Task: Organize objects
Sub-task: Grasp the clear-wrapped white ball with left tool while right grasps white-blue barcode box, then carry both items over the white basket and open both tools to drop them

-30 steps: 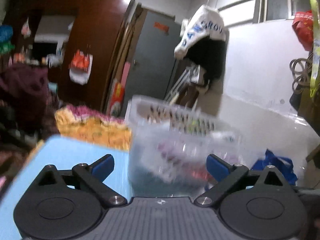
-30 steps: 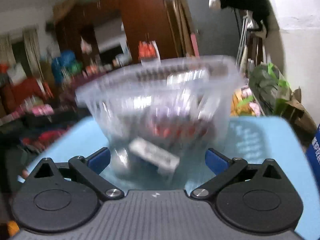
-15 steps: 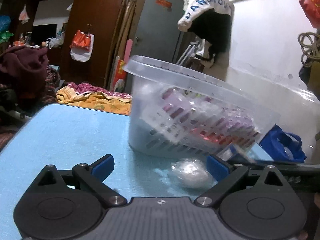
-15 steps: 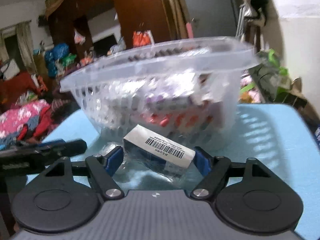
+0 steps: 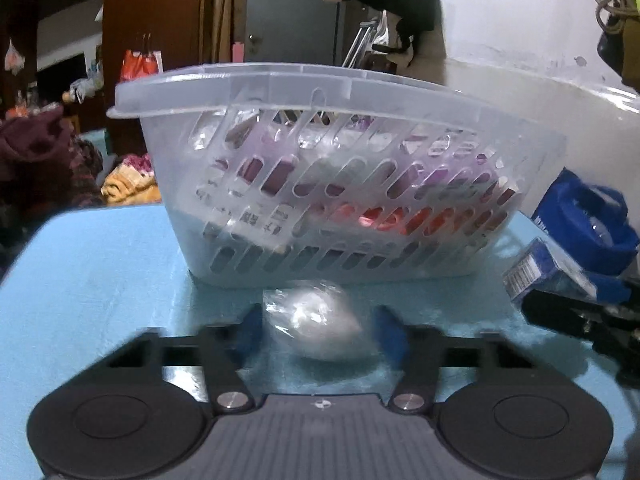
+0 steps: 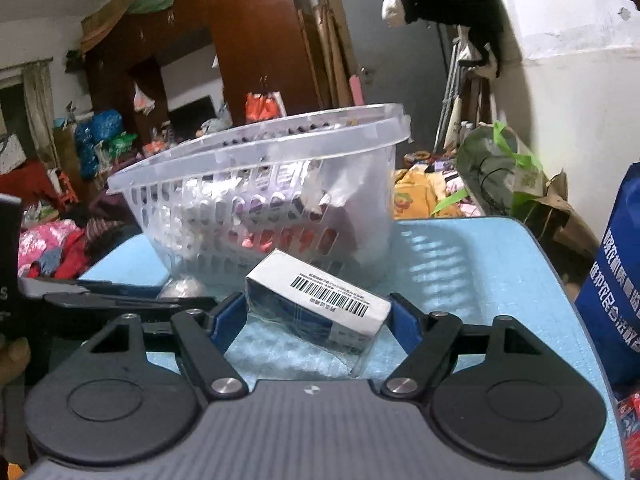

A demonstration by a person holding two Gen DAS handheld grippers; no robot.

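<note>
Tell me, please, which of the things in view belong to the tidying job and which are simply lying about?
Part of the job:
- clear slotted basket, already holding packets
- wrapped white bundle, between the closing jaws of the left gripper
- barcoded box, clamped in the right gripper

Just lying about:
- blue bag
- green-tied sack
- clothes piles
- wardrobe

A light blue desk (image 5: 92, 264) carries a clear slotted basket (image 5: 328, 184) (filled with packets). Just before the basket lies a small wrapped white lump (image 5: 316, 324), with a barcoded box (image 6: 320, 304) nearby.
</note>
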